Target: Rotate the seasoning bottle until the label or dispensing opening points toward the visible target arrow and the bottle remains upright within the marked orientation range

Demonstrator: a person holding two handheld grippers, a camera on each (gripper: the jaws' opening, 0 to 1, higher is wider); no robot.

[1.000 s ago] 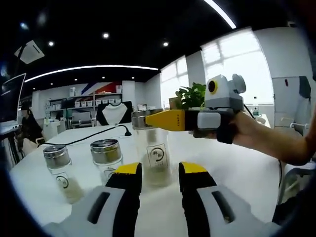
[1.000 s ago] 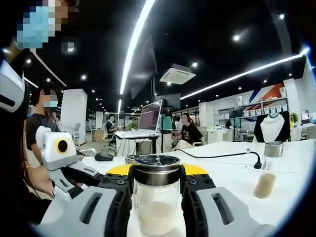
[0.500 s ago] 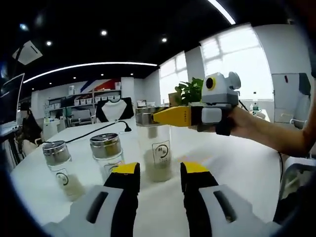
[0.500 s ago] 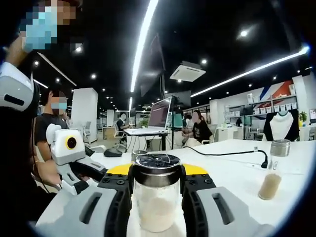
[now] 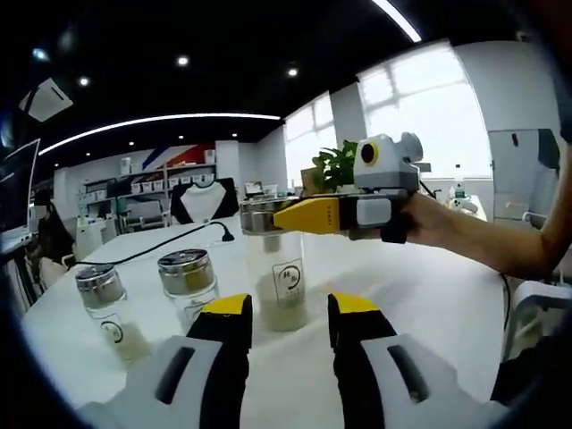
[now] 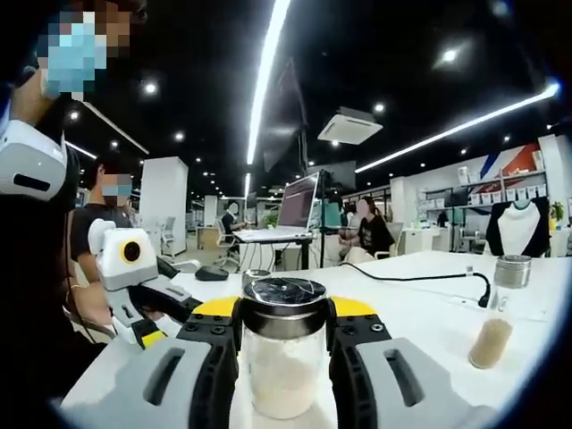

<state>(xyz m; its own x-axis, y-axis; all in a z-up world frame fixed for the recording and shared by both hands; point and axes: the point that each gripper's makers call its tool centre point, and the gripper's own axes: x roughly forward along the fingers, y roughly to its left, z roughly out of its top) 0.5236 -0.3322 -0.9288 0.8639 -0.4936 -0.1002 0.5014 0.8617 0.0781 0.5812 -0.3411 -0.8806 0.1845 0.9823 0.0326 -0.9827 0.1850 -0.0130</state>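
- The white table [image 5: 447, 304] spread across the lower half of the left gripper view and across the lower right of the right gripper view.
- The left gripper [image 5: 285, 313] rose from the bottom centre of its own view, yellow-tipped jaws parted with nothing between them, just short of the bottle. It also stood at the left edge of the right gripper view, held by a person's hand.
- The right gripper [image 6: 284, 313] rose from the bottom centre of its view, its jaws clamped on the metal cap of the seasoning bottle [image 6: 284, 357]. In the left gripper view it reached in from the right, in a hand, gripping that cap.
- The seasoning bottle stood upright at the middle of the left gripper view, its bottom on the table, pale powder inside and its square label turned toward the camera.
- A second bottle [image 5: 187, 284] stood left of centre in the left gripper view, a third bottle [image 5: 107, 308] farther left, both metal-capped.
- A black cable [image 5: 152, 250] ran over the table behind those two.
- A laptop [image 6: 298, 207] sat on a desk at mid-frame in the right gripper view.
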